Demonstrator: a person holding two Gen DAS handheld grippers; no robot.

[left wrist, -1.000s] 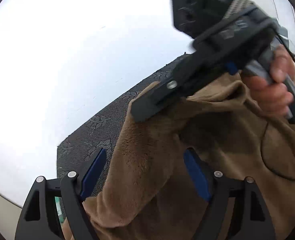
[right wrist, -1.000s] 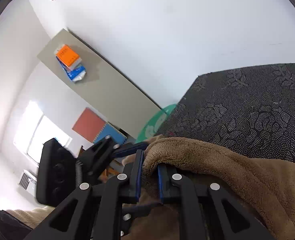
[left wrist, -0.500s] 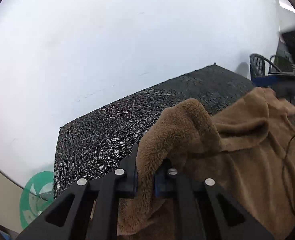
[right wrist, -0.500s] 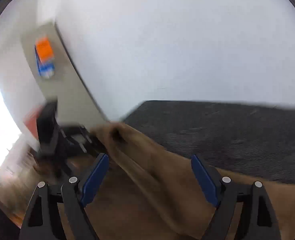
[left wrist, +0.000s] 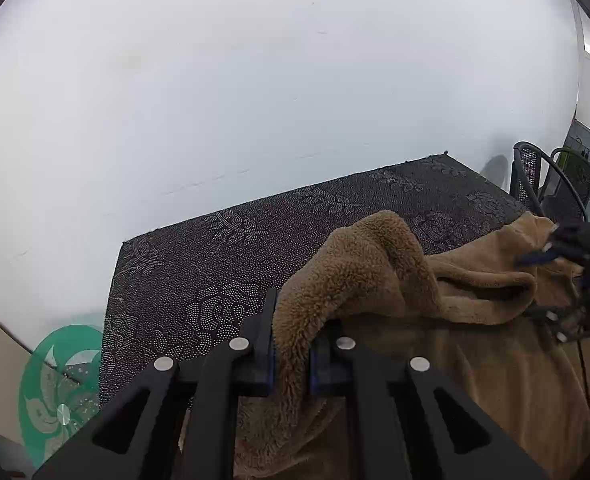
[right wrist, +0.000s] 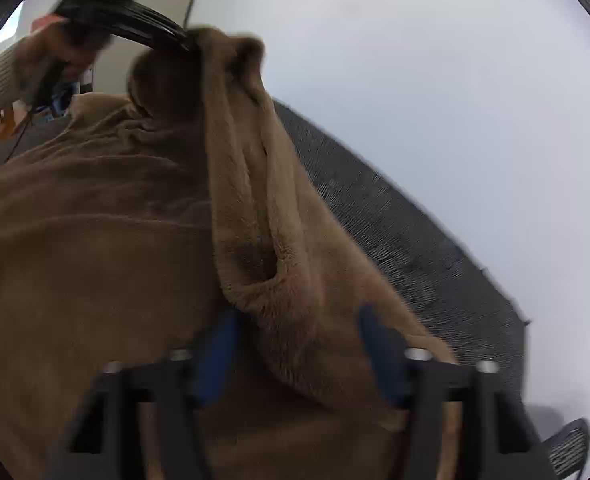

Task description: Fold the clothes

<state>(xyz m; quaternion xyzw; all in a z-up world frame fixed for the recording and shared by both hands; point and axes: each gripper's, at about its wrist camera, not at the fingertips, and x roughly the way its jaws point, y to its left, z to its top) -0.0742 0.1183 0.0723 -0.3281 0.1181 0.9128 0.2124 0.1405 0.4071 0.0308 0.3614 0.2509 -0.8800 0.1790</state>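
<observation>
Item: brown fleece garment, spread over the dark patterned table; it fills the lower right of the left wrist frame and the lower left of the right wrist frame.

Left tool: pressed together on a thick ridge of the fleece, which is drawn up from the cloth below. A second ago its jaws were spread around loose fabric; the pinch has since been made, and the held edge is now lifted clear of the table.

Right tool: a second ago it was clamped on a fold, half a second ago it was spread wide, and now the jaws are closing again. A hanging fold of the garment is seen between the blue pads (the frame is motion-blurred, so contact cannot be told; the pads appear to stand apart from the cloth).

Other: the left tool appears at the upper left of the right wrist frame, gripped by the person's hand, with the fleece stretched from it down toward the right tool.

Reading for the task: one edge is secured and a fresh hold is being taken on a second point. The fold itself is judged not yet laid; it depends on the right tool's grip being completed.
</observation>
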